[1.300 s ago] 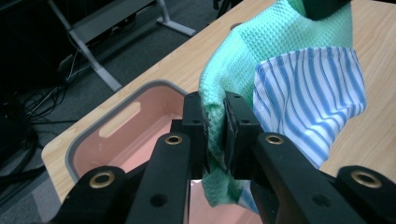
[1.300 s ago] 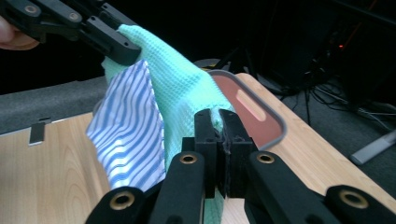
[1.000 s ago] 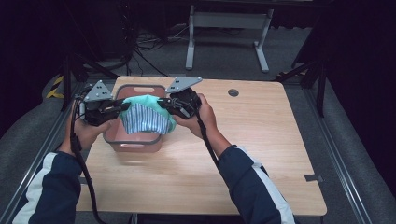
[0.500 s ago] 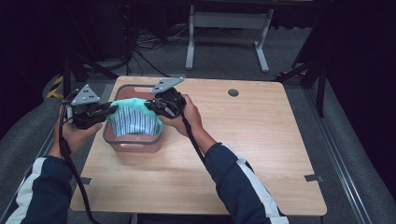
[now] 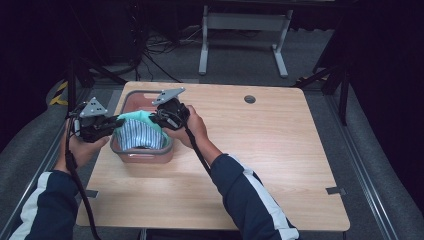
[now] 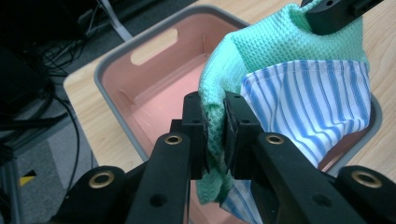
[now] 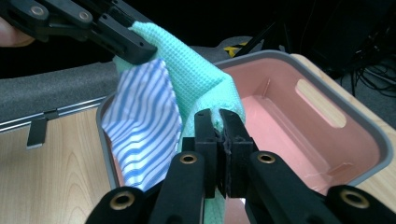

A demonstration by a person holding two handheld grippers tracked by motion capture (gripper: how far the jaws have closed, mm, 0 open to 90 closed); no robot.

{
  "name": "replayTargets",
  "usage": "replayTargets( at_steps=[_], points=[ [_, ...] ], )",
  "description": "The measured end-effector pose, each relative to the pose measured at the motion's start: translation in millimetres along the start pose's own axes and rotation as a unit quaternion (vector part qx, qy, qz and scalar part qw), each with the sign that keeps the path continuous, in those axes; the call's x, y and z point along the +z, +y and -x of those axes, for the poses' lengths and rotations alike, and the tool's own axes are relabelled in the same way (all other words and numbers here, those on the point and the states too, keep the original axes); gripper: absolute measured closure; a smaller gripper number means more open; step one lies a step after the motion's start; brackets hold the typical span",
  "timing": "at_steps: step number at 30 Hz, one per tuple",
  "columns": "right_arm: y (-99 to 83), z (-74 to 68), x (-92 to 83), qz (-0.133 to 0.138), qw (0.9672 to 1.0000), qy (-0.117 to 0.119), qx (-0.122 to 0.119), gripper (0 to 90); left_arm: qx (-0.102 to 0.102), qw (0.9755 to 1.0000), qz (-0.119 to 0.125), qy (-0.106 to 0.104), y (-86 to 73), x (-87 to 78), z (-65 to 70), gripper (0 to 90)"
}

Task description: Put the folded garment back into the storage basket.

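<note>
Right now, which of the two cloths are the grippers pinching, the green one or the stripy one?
The green waffle cloth: both the left gripper and right gripper pinch its edges. The blue-striped cloth just hangs folded inside it, over the pink bin.

We wore dark navy sleeves [image 5: 240,195] with a white stripe down each. Our grippers, left [image 5: 116,121] and right [image 5: 156,118], were black, each topped with a grey three-cornered plate. Brass-ringed screws dotted their jaws, and a black cable [image 5: 80,195] trailed from each.
</note>
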State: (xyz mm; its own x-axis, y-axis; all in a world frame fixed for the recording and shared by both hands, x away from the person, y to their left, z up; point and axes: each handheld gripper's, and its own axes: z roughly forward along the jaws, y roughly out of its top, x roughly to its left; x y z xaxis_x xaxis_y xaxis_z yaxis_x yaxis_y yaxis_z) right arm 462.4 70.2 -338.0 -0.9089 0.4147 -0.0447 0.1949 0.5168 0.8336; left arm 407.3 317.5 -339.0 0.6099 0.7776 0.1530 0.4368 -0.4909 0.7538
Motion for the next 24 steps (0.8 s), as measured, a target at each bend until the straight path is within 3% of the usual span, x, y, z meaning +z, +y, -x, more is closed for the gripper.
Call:
replayTargets(
  at_steps=[14, 19, 24],
  points=[
    [-21.0, 11.5, 21.5, -0.022, 0.9995, -0.004, 0.021, 87.4, -0.015, 0.9997, -0.021, 0.000, -11.0, 36.5, -5.8, 79.7],
    [-26.2, 18.4, 28.2, -0.031, 0.9991, -0.013, 0.027, 87.2, -0.027, 0.9993, -0.026, 0.000, -12.4, 44.5, -7.2, 79.5],
    [-29.8, 24.3, 33.9, -0.037, 0.9986, -0.021, 0.032, 86.8, -0.026, 0.9991, -0.034, 0.004, -12.4, 49.2, -8.3, 79.1]
  ],
)
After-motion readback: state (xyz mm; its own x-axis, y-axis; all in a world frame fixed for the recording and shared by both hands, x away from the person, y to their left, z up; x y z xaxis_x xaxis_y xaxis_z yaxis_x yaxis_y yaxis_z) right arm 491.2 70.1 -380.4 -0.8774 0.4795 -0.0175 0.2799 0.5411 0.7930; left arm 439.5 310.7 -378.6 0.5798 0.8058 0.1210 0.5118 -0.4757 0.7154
